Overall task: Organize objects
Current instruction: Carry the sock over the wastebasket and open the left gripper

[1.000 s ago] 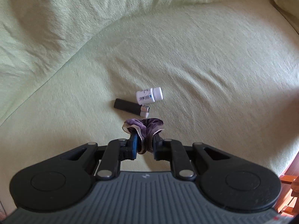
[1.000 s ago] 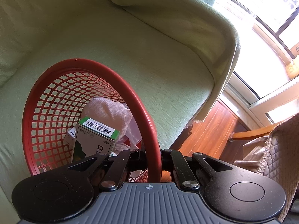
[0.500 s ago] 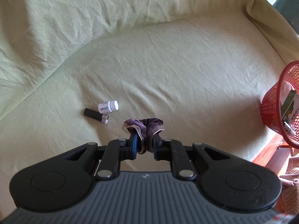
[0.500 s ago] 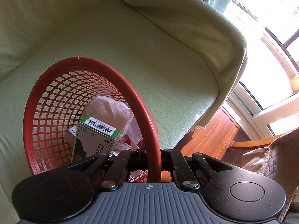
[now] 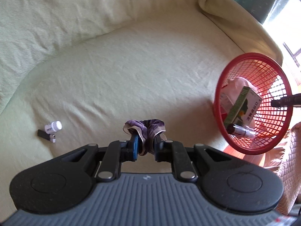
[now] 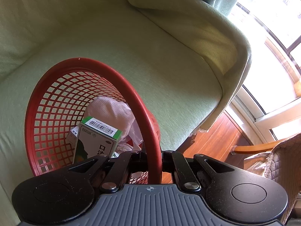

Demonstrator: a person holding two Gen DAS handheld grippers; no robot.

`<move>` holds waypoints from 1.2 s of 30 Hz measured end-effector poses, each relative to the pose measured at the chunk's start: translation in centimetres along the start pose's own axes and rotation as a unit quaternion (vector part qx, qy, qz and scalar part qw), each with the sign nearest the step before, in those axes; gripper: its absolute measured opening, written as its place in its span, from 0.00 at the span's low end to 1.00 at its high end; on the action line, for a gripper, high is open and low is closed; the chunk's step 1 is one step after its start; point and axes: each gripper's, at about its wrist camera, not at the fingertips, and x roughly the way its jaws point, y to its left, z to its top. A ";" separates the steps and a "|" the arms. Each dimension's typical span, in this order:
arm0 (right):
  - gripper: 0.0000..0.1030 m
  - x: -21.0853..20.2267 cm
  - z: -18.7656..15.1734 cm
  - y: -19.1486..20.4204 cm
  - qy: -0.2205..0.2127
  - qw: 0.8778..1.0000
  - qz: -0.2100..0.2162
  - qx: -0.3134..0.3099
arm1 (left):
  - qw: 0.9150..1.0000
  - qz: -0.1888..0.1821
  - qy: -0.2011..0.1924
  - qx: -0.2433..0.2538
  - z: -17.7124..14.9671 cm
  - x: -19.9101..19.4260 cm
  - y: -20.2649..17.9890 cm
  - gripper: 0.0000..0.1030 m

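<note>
Now the left claw (image 5: 145, 146) is clamped on the purple scrunchie (image 5: 144, 130), the red basket (image 5: 222, 86) off to its right.

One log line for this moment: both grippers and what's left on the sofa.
left gripper: shut on purple scrunchie | right gripper: shut on red basket rim, tilted | sofa: white bottle, black lighter

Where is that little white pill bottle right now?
In the left wrist view, the small white plastic pill bottle lies on its side at the far left of the pale green sofa seat, beside a black lighter.
</note>
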 end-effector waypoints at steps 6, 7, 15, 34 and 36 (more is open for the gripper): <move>0.02 -0.2 -0.1 0.0 -0.002 1.000 0.003 -0.001 | 0.999 -0.032 0.005 0.027 1.8 1.6 -4.8 0.12; 0.02 -0.2 -0.1 0.0 -0.003 1.000 0.004 -0.001 | 0.999 -0.035 0.005 0.029 2.1 1.8 -5.3 0.12; 0.02 -0.1 0.0 -0.2 -0.002 1.000 0.008 0.001 | 0.998 -0.049 0.005 0.040 3.9 3.2 -8.8 0.12; 0.02 0.0 0.3 -0.7 -0.001 1.000 0.016 0.005 | 0.993 -0.095 -0.028 0.065 6.3 3.8 -14.0 0.65; 0.02 0.0 0.3 -0.7 -0.001 1.000 0.015 0.005 | 0.994 -0.091 -0.023 0.063 6.1 3.8 -13.5 0.67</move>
